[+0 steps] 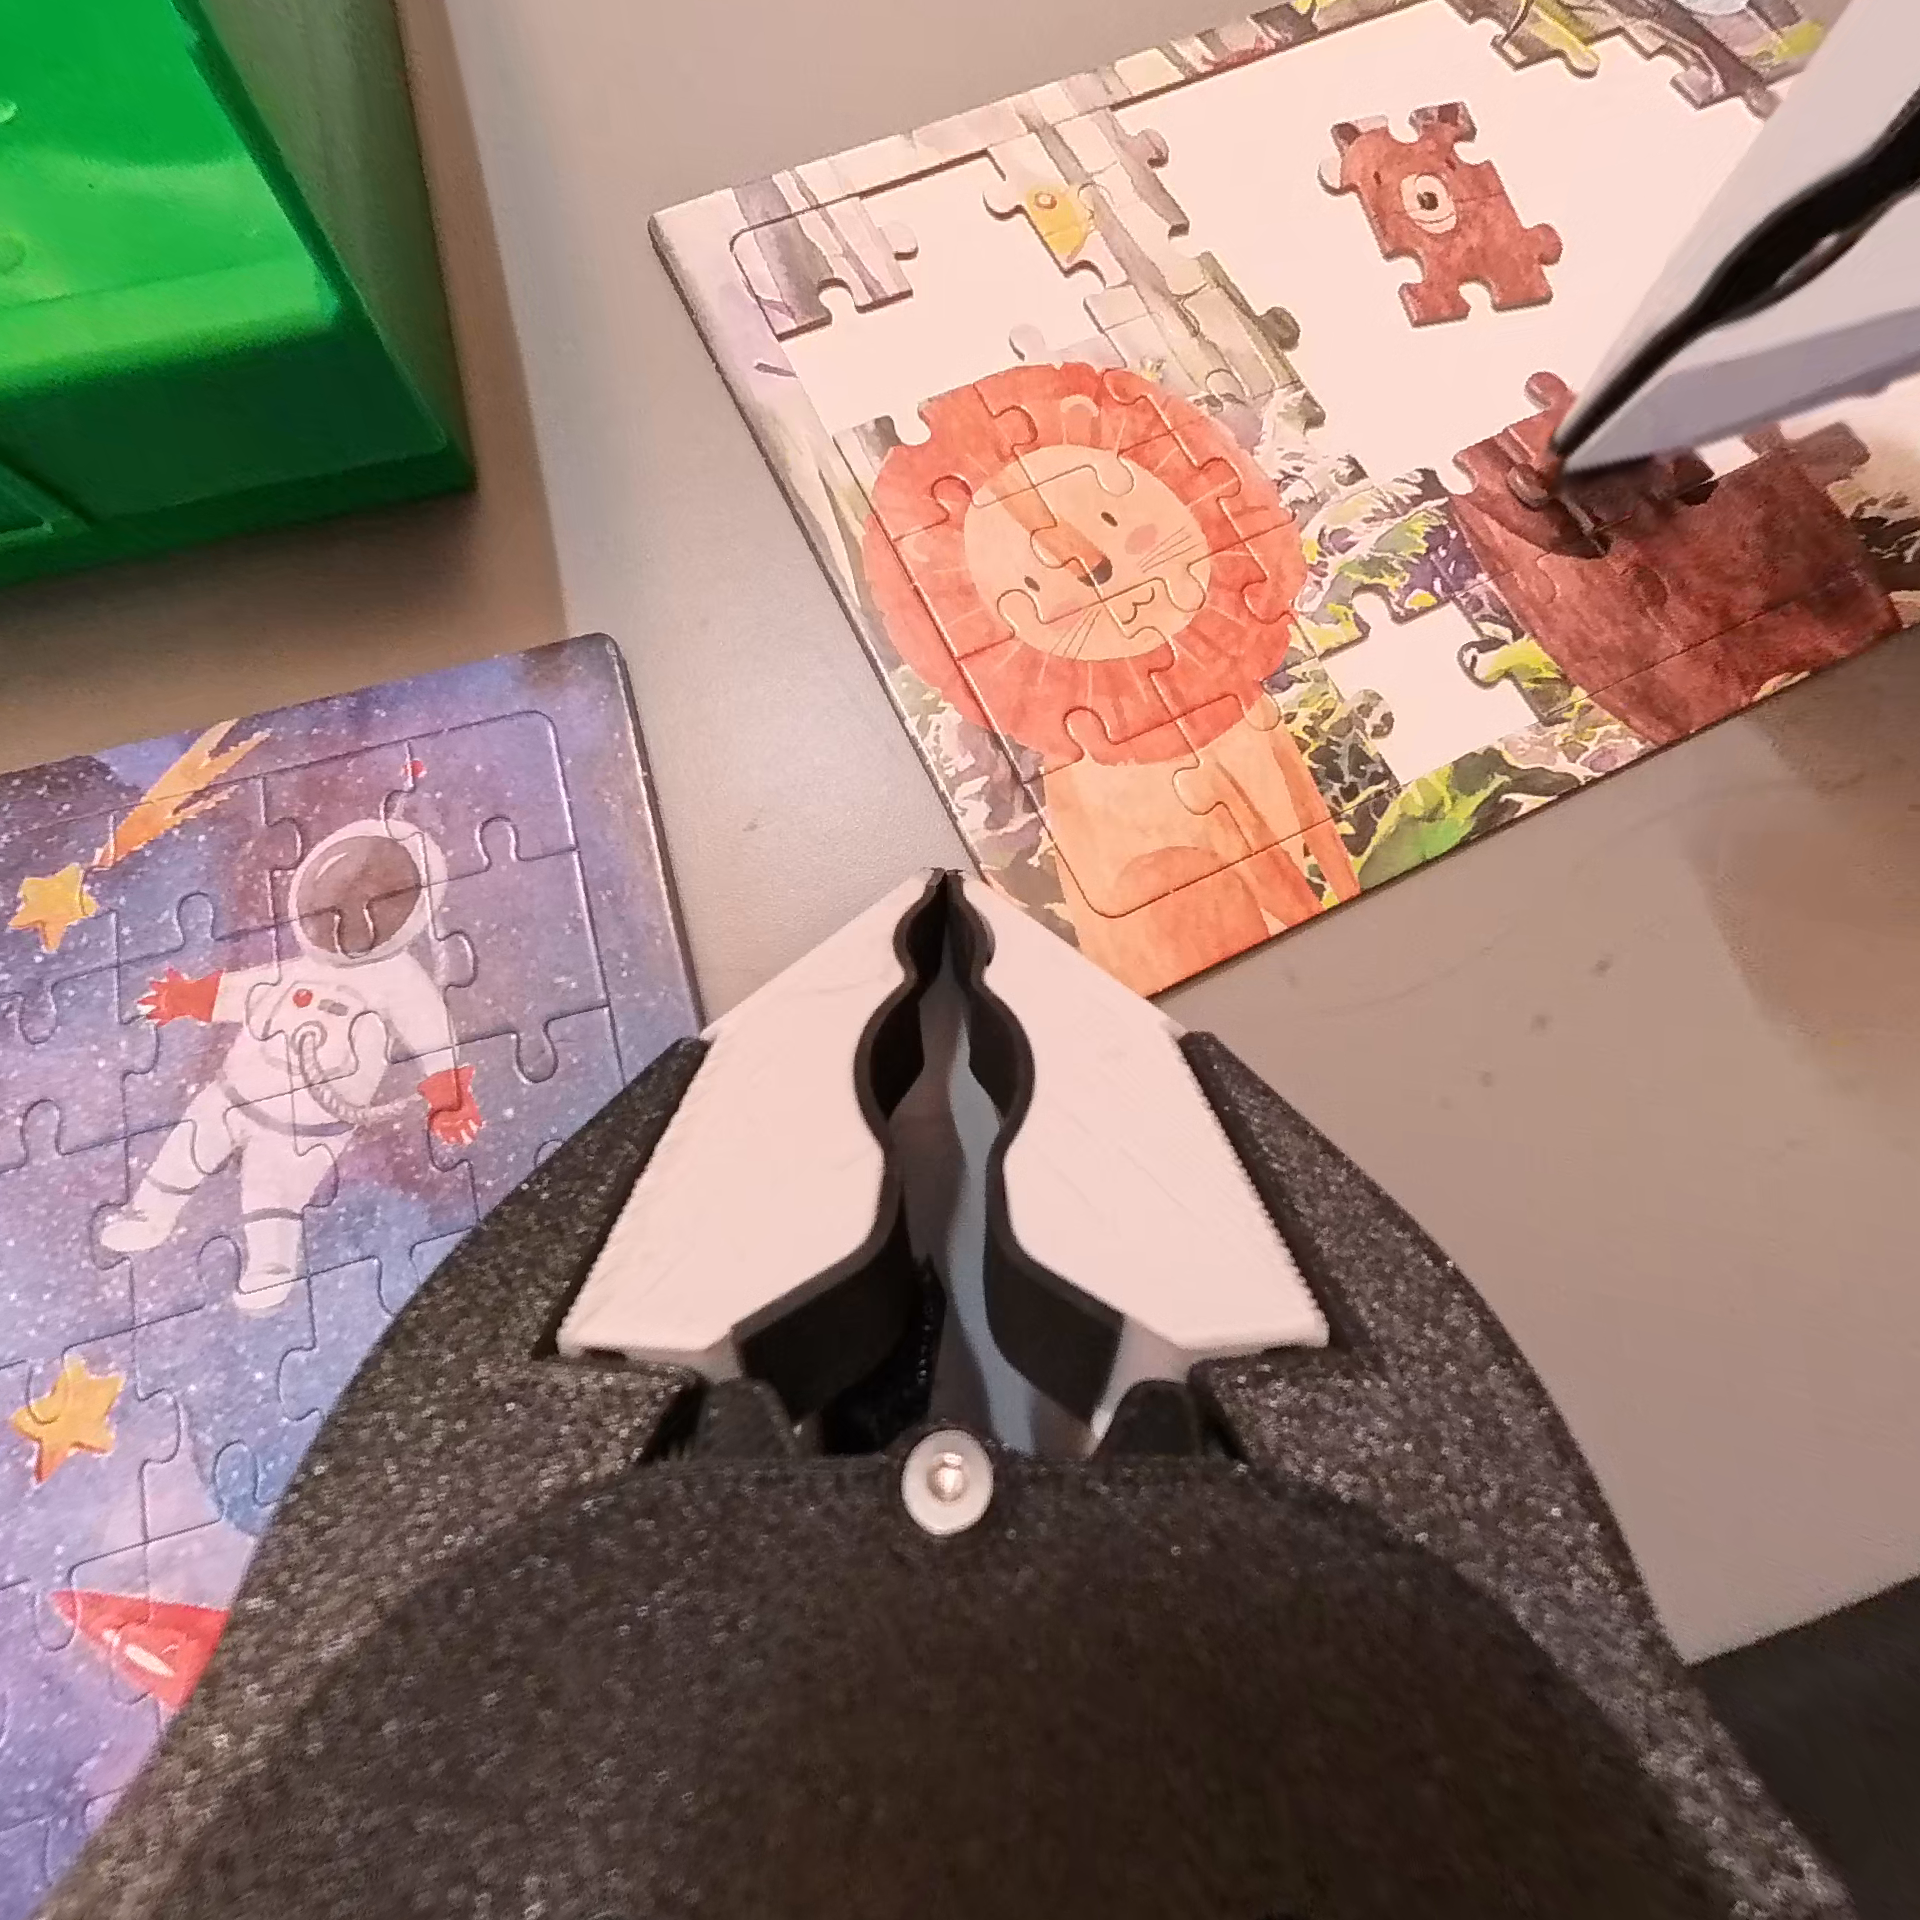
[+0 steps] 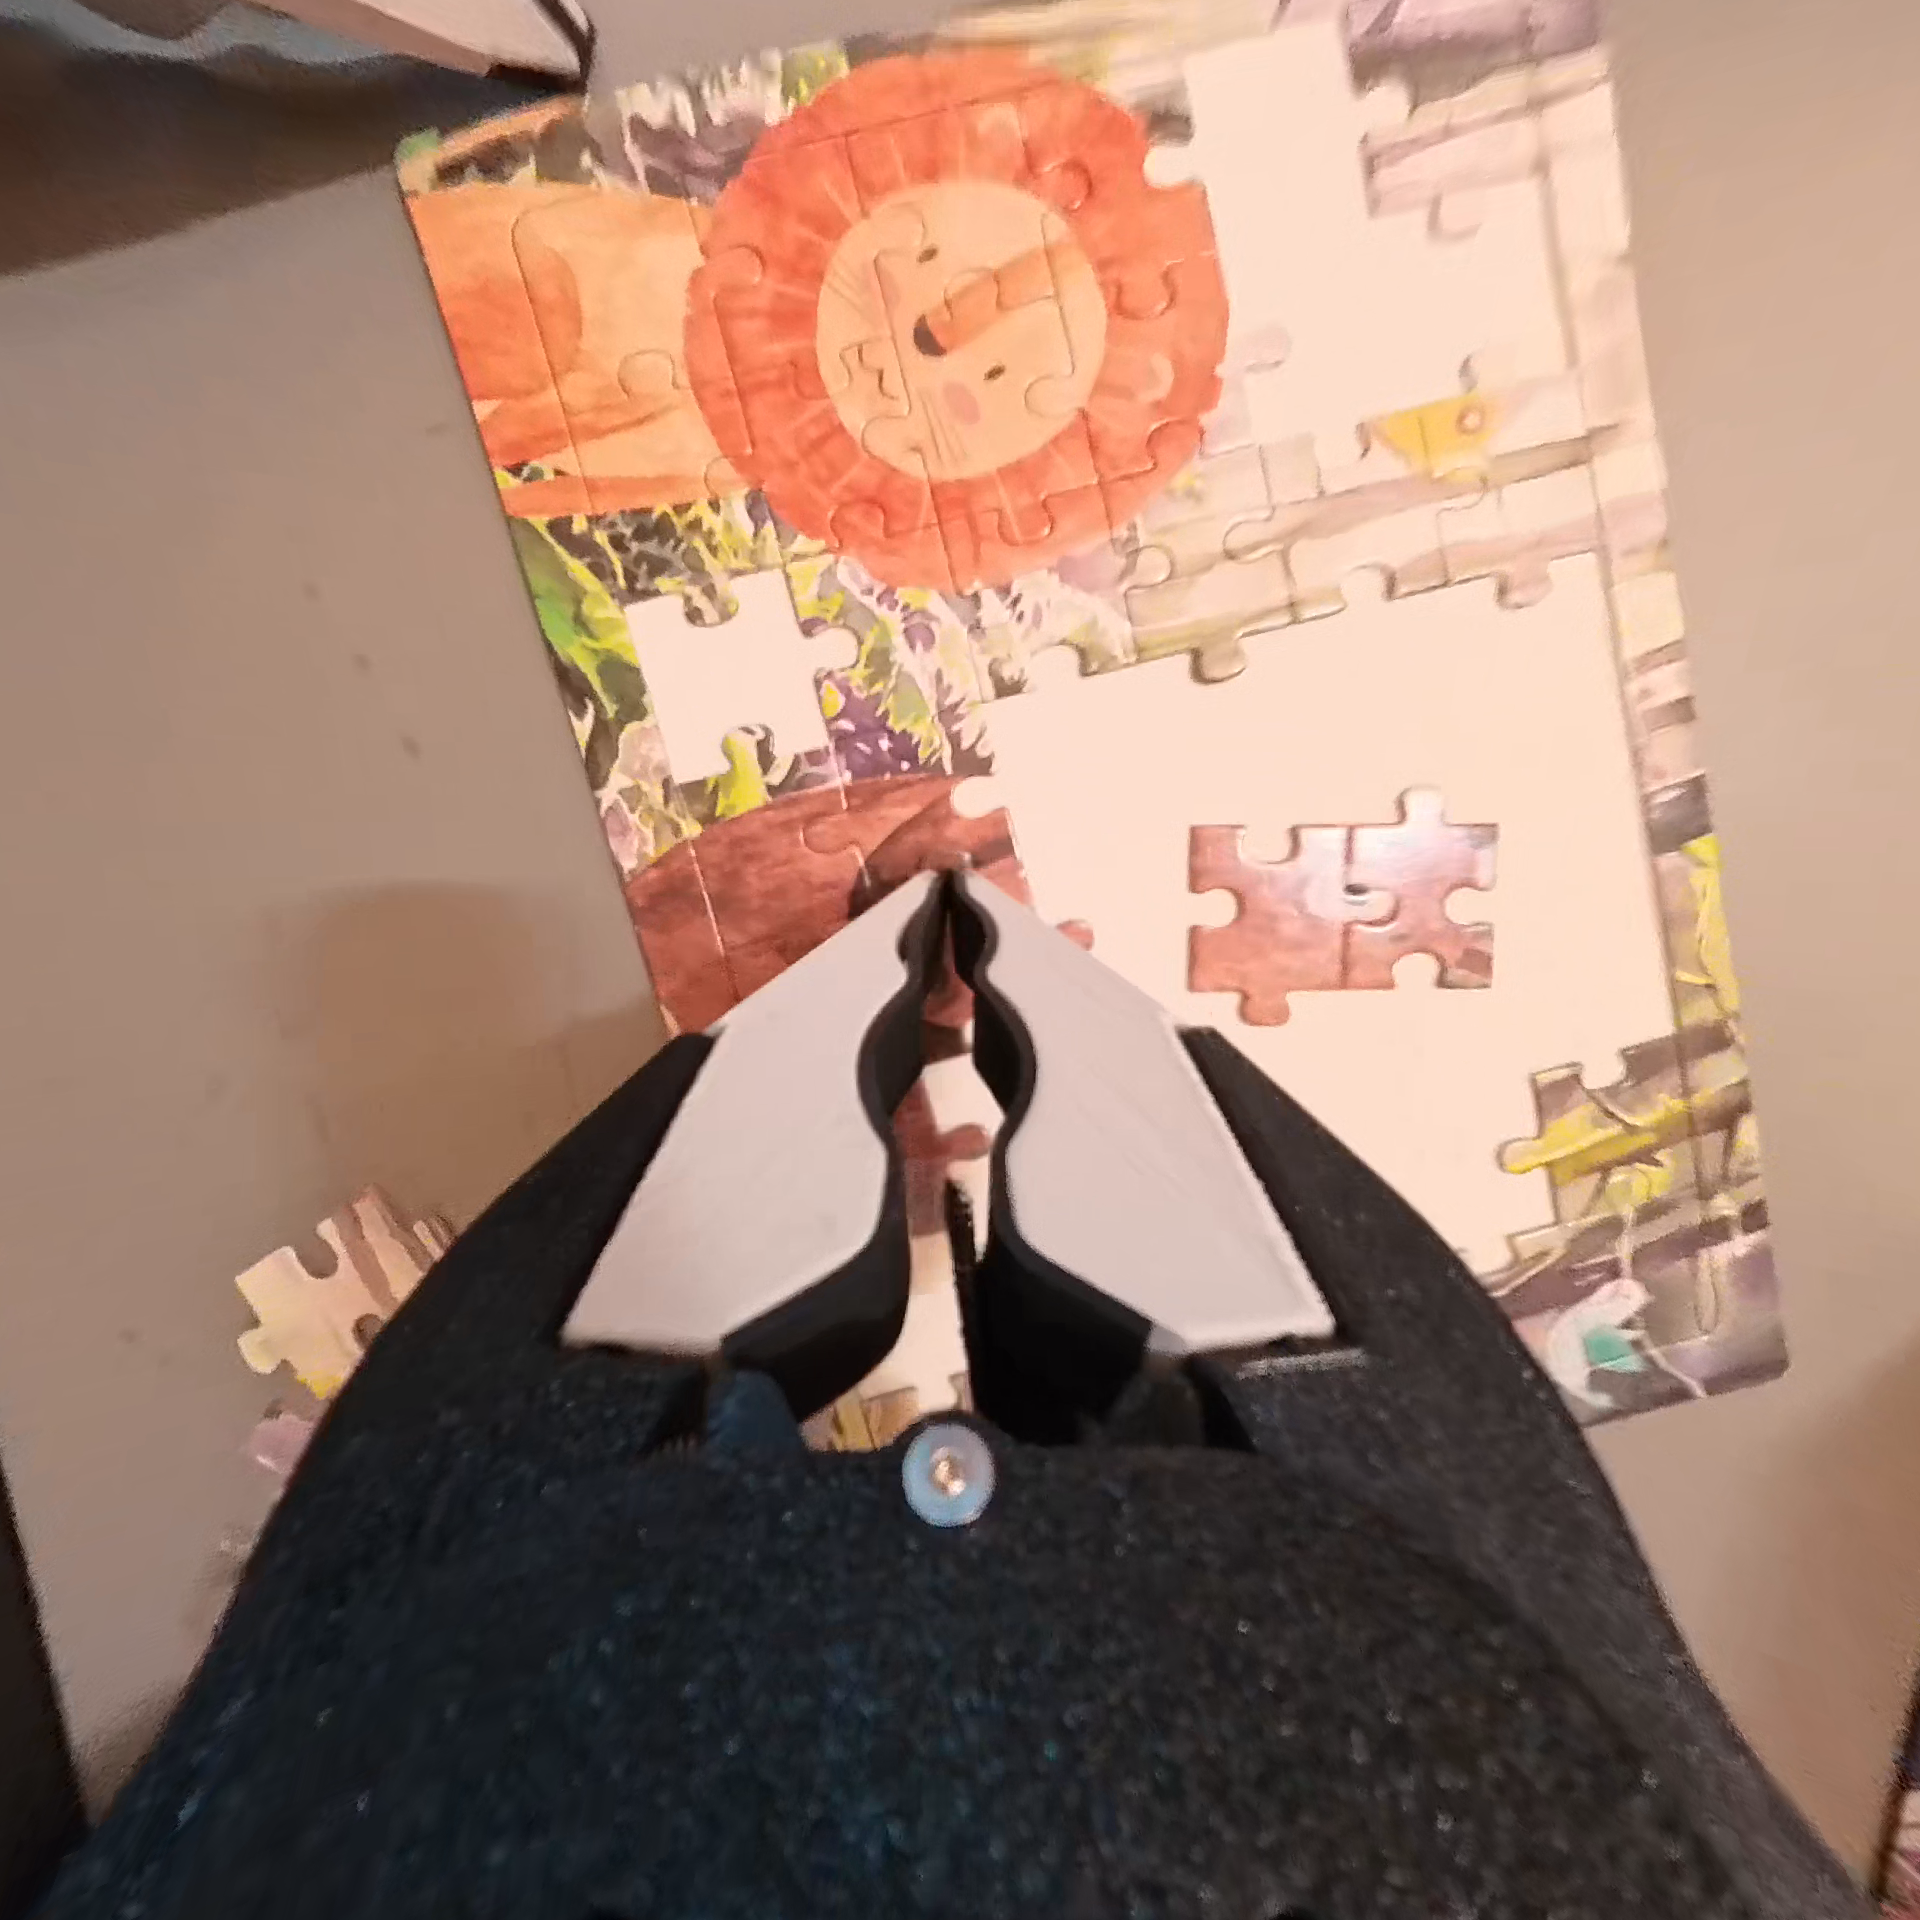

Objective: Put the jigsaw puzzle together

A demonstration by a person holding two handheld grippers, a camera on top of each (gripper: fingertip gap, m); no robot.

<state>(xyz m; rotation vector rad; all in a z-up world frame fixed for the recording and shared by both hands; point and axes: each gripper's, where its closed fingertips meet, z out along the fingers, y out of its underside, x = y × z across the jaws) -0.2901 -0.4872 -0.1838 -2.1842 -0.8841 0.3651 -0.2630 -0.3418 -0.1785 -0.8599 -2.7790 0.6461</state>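
The lion jigsaw lies in its tray (image 1: 1226, 135), partly filled, with white gaps showing; it also fills the right wrist view (image 2: 1455, 675). The lion (image 1: 1081, 561) (image 2: 956, 322) is assembled. A loose brown two-piece block with an eye (image 1: 1439, 213) (image 2: 1340, 904) lies on the bare white part. My right gripper (image 2: 948, 878) is shut, its tips touching a brown piece (image 2: 904, 842) at the brown patch's edge; it also shows in the left wrist view (image 1: 1558, 468). My left gripper (image 1: 948, 883) is shut and empty, above the table near the tray's lion corner.
A finished astronaut jigsaw (image 1: 312, 1039) lies left of my left gripper. A green box (image 1: 187, 270) stands at the far left. Loose pieces (image 2: 322, 1299) lie on the table beside my right gripper. The table's edge (image 1: 1766, 1631) runs at the lower right. My right fingertips sit around 15 centimetres from my left ones.
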